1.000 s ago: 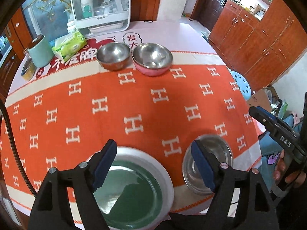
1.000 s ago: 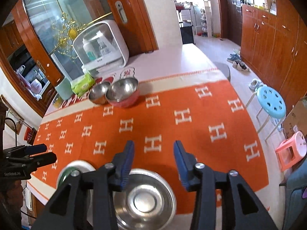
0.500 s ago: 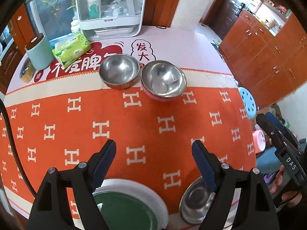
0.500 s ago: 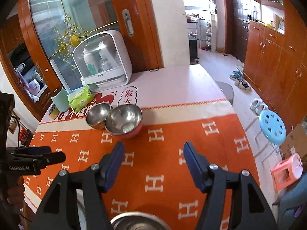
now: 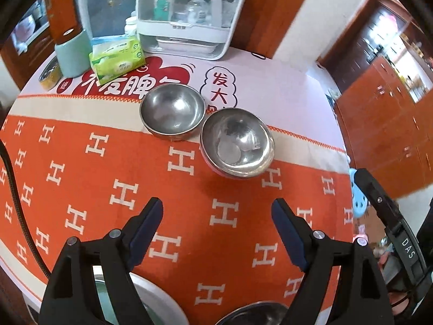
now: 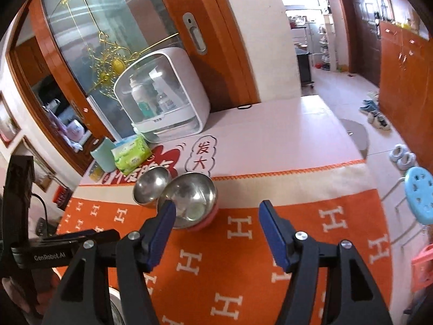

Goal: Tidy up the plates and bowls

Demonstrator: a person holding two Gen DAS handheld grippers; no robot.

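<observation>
Two steel bowls stand side by side at the far edge of the orange cloth: a plain one (image 5: 171, 112) (image 6: 150, 187) and, to its right, one with a pink outside (image 5: 236, 142) (image 6: 189, 197). My left gripper (image 5: 216, 216) hangs open over bare cloth, short of both bowls, holding nothing. Below it, a green plate with a white rim (image 5: 157, 295) and a third steel bowl (image 5: 254, 312) peek in at the frame's bottom. My right gripper (image 6: 216, 216) is open and empty; its left finger overlaps the pink bowl in view. The right gripper (image 5: 389, 224) also shows at the left wrist view's right edge.
Behind the bowls stand a white lidded box with bottles (image 5: 189, 13), a green tissue pack (image 5: 116, 59), a teal cup (image 5: 71, 54) and a small tin (image 5: 50, 73). Beyond the table's right edge are a blue stool (image 6: 419, 195) and wooden cabinets (image 6: 403, 75).
Both grippers moved forward over the cloth, away from the plate and near bowl, toward the two far bowls. The right jaws opened wider. The left gripper rolled somewhat.
</observation>
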